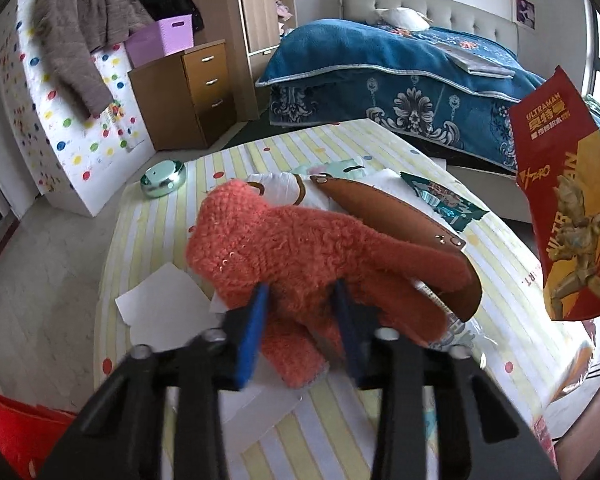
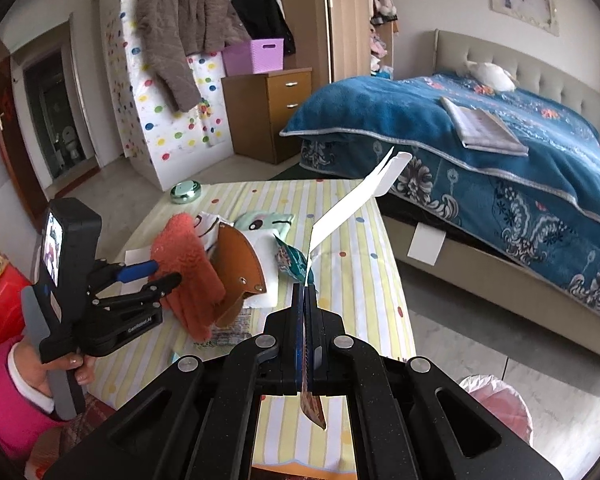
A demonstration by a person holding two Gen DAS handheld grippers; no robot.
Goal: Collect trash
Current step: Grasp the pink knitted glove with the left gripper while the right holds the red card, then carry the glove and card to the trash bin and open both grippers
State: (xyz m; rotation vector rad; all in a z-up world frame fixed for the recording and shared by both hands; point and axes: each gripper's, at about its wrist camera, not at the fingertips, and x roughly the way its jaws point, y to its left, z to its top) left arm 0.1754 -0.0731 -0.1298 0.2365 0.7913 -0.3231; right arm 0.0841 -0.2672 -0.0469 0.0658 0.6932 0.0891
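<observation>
An orange fuzzy glove (image 1: pixel 300 248) lies over the clutter on the striped table (image 1: pixel 340 420). My left gripper (image 1: pixel 300 292) is shut on the glove's near end, with both blue pads against the wool. The right wrist view shows the left gripper (image 2: pixel 166 273) from the side, with the glove (image 2: pixel 188 272) hanging from it. My right gripper (image 2: pixel 305 292) is shut on a red Ultraman wrapper (image 2: pixel 352 208), seen here edge-on. In the left wrist view, that wrapper (image 1: pixel 564 208) hangs in the air at the right. A green snack wrapper (image 1: pixel 444 200) lies on the table beyond a brown leather piece (image 1: pixel 400 216).
White paper (image 1: pixel 160 296) and a green round tin (image 1: pixel 163 178) sit on the table's left side. A bin lined with a pink bag (image 2: pixel 496 404) stands on the floor to the right of the table. A blue-covered bed (image 2: pixel 500 120) fills the right. A hand in a pink sleeve (image 2: pixel 16 396) holds the left gripper.
</observation>
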